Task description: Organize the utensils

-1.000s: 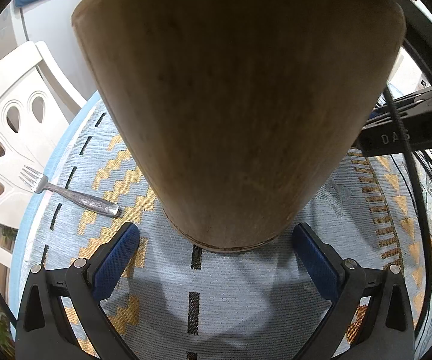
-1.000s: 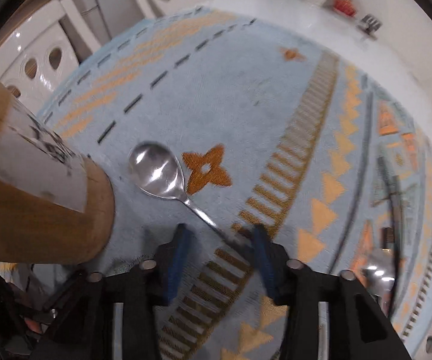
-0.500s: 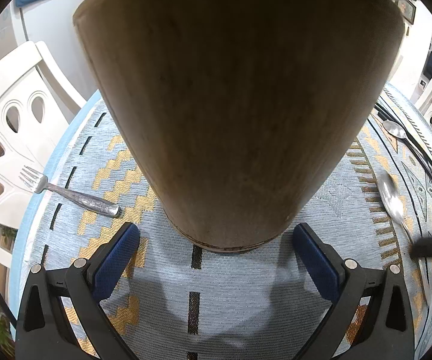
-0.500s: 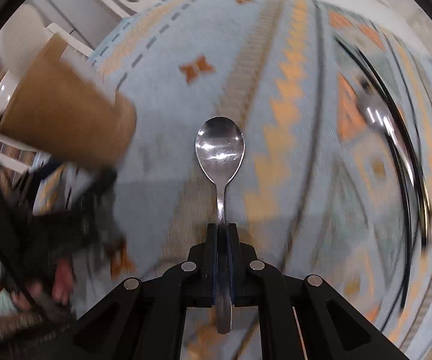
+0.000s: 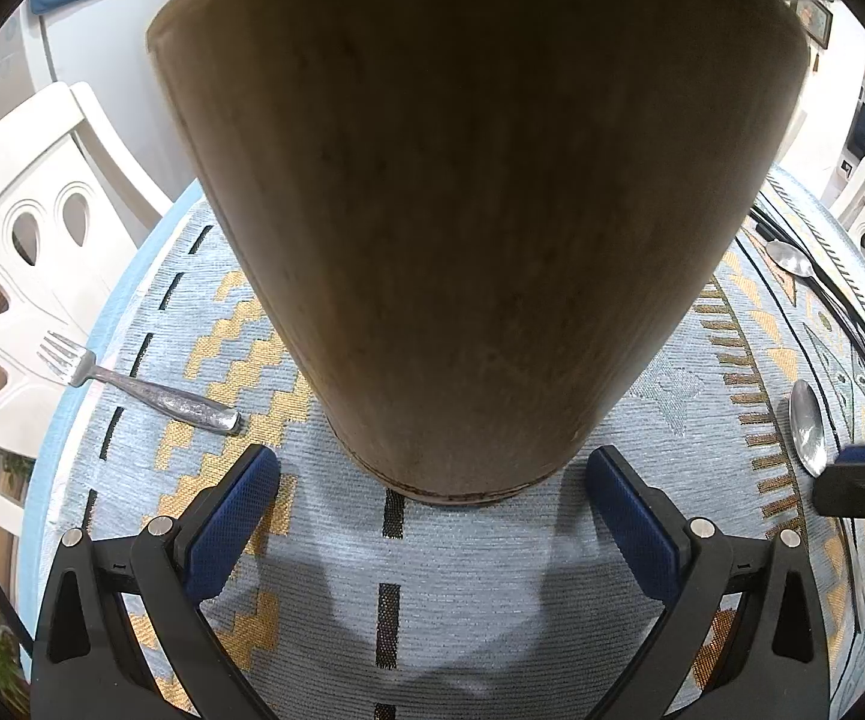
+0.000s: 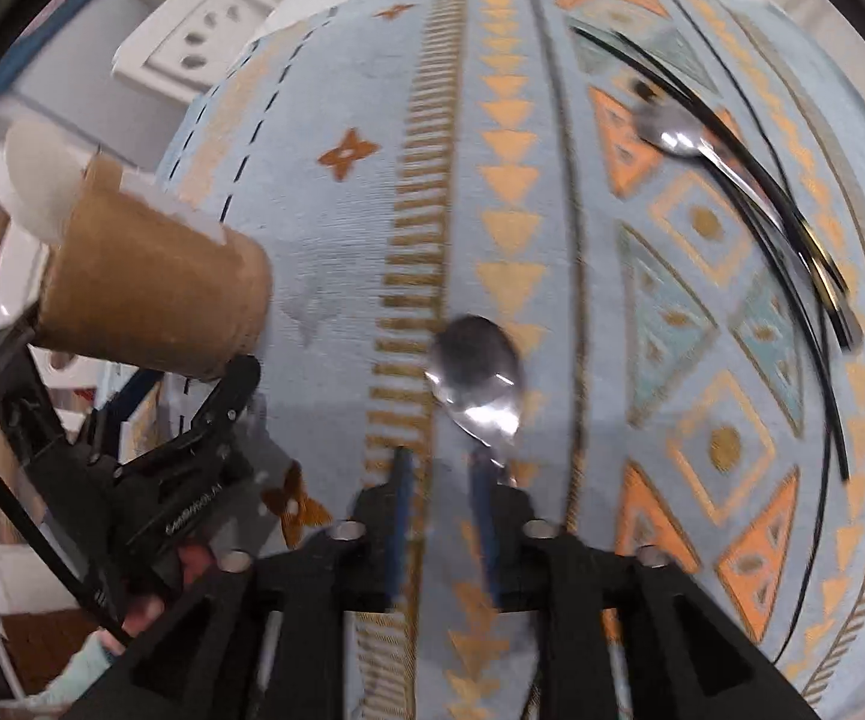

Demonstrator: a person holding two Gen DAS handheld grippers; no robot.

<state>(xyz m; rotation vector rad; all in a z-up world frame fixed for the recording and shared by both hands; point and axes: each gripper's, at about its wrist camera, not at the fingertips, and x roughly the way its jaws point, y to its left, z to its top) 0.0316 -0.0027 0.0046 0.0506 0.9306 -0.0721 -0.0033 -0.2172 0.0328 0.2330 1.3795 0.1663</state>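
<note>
The right gripper's (image 6: 439, 471) fingers had just been opening, released; the spoon (image 6: 479, 373) lay just beyond their tips.

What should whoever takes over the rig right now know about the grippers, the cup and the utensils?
Left gripper: open, jaws wide around the brown cup's base, no contact visible.
Right gripper: open, jaws have just been opening; near spoon lies on the tablecloth, handle beside one pad, nothing between them.
Also on the cloth: far spoon, fork at the table edge.
Done: cup's inside hidden, cannot tell.
Left: probably all three into the cup.
</note>
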